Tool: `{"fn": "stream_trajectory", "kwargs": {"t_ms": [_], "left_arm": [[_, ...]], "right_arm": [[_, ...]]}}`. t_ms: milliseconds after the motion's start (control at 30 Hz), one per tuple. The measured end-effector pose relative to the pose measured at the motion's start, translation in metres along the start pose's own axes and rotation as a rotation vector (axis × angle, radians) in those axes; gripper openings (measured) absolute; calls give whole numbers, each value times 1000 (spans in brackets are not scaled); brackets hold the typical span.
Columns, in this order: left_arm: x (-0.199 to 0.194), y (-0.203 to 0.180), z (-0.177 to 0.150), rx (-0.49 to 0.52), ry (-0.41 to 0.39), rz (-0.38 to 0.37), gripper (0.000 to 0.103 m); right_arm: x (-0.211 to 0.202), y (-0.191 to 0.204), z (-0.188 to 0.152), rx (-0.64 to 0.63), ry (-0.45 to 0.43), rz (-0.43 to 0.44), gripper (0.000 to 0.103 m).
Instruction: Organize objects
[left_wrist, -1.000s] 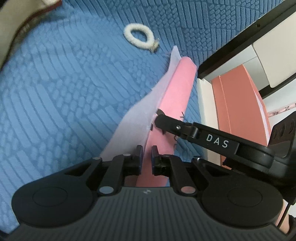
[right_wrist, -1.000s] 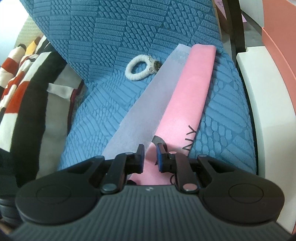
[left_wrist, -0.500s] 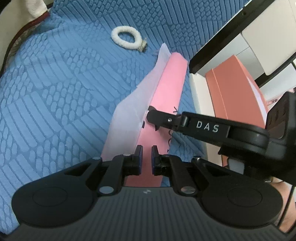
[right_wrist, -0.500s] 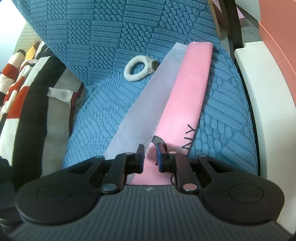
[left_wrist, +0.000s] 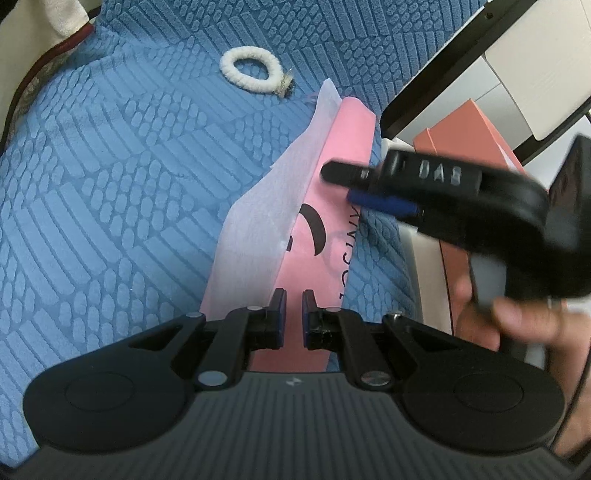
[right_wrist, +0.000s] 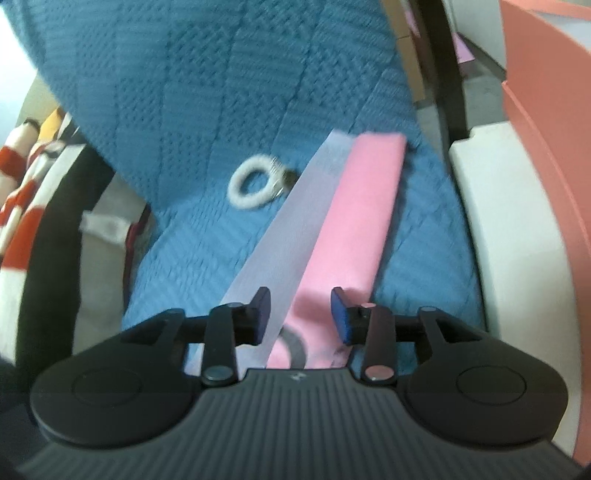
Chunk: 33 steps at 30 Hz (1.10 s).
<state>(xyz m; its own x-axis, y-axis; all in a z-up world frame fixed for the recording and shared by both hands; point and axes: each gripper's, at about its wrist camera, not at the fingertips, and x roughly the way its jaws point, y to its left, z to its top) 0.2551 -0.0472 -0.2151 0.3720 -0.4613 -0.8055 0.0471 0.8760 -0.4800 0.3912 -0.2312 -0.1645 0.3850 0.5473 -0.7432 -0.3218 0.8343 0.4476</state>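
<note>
- White scrunchie (left_wrist: 254, 74) was seen flat on the blue textured cover (left_wrist: 110, 184), just left of the strip's far end.
- Pink folded cloth (left_wrist: 343, 155) with pale liner (left_wrist: 266, 229) was laid lengthwise, long axis running away from the cameras, far end near the black frame (left_wrist: 436, 74).
- Left gripper (left_wrist: 293, 317) was clenched, apparently on the cloth's near end.
- Right gripper (right_wrist: 300, 314) had just been opening; cloth lay below, unpinched.
- Coral box (right_wrist: 546, 110) was at right.

Black grippers (left_wrist: 293, 314), blue-padded fingers (right_wrist: 339, 314), "DAS" marking.
</note>
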Motion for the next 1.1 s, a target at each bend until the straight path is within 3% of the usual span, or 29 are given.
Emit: {"fn": "stream_trajectory", "kwargs": {"t_ms": [367, 900, 1000, 1100], "left_arm": [[0, 4, -1, 16, 7, 12, 9], [2, 4, 1, 27, -2, 38, 9], [3, 3, 0, 26, -3, 39, 9], [3, 2, 0, 23, -6, 40, 9]], "right_arm": [[8, -37, 42, 58, -48, -63, 47], [11, -34, 15, 130, 53, 112, 47], [7, -25, 6, 111, 74, 124, 36], [6, -16, -7, 93, 95, 128, 19]]}}
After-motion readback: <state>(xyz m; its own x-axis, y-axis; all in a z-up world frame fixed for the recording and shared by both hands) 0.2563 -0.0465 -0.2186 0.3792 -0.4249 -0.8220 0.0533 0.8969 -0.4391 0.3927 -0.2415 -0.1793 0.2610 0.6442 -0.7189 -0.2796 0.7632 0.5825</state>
